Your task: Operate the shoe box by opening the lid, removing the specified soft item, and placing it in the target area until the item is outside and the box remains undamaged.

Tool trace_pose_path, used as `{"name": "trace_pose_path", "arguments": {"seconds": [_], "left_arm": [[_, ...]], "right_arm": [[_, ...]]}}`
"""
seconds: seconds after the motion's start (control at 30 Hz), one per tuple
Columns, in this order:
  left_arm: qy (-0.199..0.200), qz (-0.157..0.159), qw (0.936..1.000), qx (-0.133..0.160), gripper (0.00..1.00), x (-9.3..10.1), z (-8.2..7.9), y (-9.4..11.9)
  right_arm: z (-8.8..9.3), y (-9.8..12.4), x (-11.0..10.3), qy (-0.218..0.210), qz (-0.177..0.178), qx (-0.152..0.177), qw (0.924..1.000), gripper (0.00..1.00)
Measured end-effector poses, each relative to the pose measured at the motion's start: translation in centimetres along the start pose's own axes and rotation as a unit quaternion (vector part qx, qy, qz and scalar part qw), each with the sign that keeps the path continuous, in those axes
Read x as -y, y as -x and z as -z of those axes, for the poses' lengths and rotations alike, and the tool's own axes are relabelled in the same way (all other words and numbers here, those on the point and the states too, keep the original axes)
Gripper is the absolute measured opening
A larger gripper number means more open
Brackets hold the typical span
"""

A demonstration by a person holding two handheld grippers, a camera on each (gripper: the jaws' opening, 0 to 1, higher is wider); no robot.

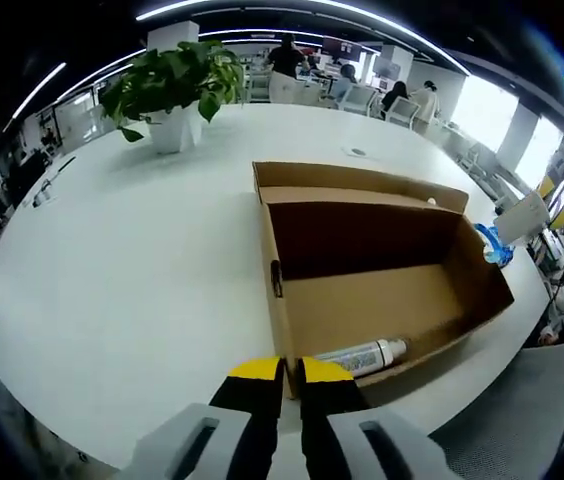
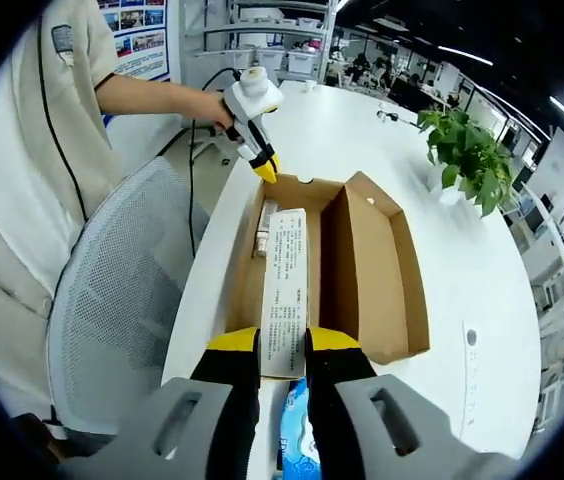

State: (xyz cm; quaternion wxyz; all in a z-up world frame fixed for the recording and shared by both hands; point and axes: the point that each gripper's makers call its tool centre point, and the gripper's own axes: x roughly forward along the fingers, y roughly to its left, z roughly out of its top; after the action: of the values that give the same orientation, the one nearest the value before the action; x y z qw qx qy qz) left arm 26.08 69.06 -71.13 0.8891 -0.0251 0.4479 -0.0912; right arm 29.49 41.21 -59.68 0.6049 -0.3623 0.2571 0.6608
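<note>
The brown cardboard shoe box (image 1: 362,310) lies on the white table with its lid flap (image 1: 362,182) folded back. A white printed tube (image 1: 367,355) lies inside along the near wall. My left gripper (image 1: 292,372) is shut on the rim of the box's end wall, and it shows at the box's far end (image 2: 262,160) in the right gripper view. At the opposite end, my right gripper (image 2: 283,342) is shut on a blue-and-white soft packet (image 2: 297,430) outside the box (image 2: 372,270). A long white printed panel (image 2: 284,290) runs along the box's inside.
A potted plant (image 1: 177,85) stands on the far part of the round white table (image 1: 112,280). A grey mesh chair (image 2: 112,300) and a person in a beige shirt (image 2: 32,170) stand at the table's edge. People sit at desks in the background.
</note>
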Motion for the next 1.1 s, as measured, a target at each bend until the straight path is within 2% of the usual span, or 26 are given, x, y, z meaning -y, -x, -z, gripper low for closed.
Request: {"name": "trace_pose_path", "arguments": {"seconds": [0.6, 1.1], "left_arm": [[-0.004, -0.001, 0.9999, -0.011, 0.05, 0.0, 0.0, -0.1], [-0.007, -0.001, 0.9999, -0.015, 0.06, 0.0, 0.1, -0.1]], "right_arm": [[3.2, 4.5, 2.2, -0.011, 0.031, -0.009, 0.9994, 0.14], [6.9, 7.7, 3.8, -0.020, 0.059, -0.033, 0.9975, 0.14]]}}
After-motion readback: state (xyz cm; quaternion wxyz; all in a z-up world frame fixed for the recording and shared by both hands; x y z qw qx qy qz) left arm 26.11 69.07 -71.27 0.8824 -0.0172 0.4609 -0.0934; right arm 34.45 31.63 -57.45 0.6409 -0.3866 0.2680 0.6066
